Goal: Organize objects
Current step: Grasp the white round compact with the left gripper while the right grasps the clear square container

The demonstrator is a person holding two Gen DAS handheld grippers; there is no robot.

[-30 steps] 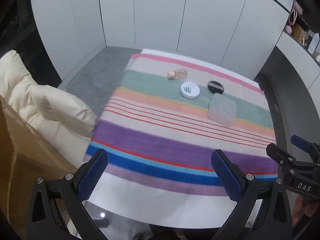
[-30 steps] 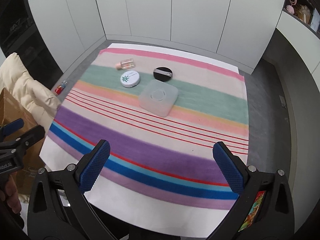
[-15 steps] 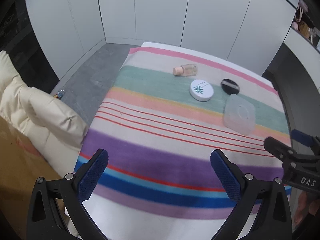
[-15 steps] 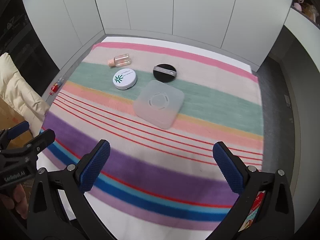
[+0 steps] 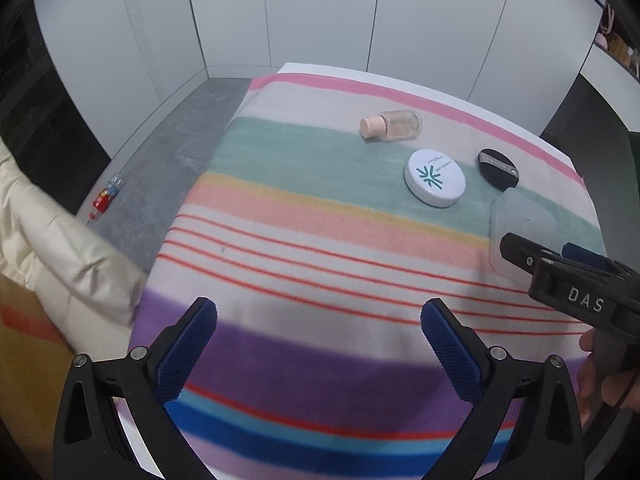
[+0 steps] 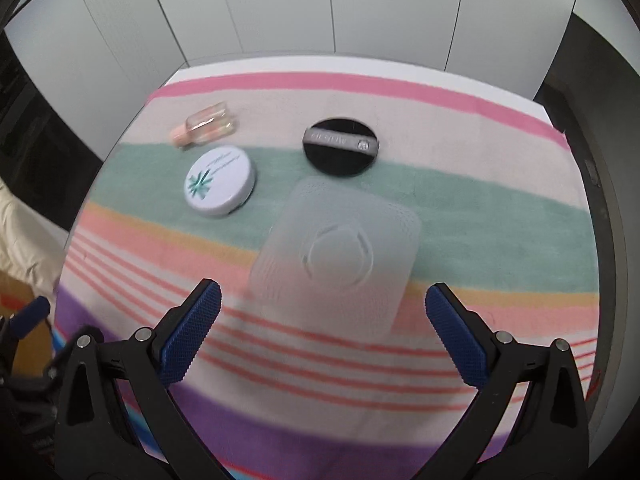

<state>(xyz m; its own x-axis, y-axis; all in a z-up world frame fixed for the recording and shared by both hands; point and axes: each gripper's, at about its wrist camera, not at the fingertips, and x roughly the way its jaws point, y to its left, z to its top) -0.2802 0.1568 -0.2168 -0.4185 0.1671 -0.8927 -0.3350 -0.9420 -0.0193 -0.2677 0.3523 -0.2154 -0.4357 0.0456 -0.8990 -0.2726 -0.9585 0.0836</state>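
On a striped cloth [image 6: 500, 216] lie a translucent square box [image 6: 336, 252], a white round compact [image 6: 220, 186] with a green leaf mark, a black round puff [image 6: 340, 148] and a small clear bottle [image 6: 206, 124] with a pink cap, on its side. My right gripper [image 6: 320, 328] is open, just short of the box, which sits ahead between its fingers. My left gripper [image 5: 318, 340] is open over the purple stripe, far from the compact [image 5: 435, 178], bottle [image 5: 394, 126], puff [image 5: 498, 168] and box [image 5: 524, 224]. The right gripper [image 5: 560, 272] partly covers the box there.
A cream padded jacket [image 5: 52, 248] lies over a brown cardboard box [image 5: 24, 360] left of the table. A small red item [image 5: 105, 196] lies on the grey floor. White cabinet doors [image 5: 320, 12] stand behind. The table's right edge borders a dark gap.
Both grippers have moved forward over the cloth toward the objects. The right gripper has come close to the translucent box. Both stayed open.
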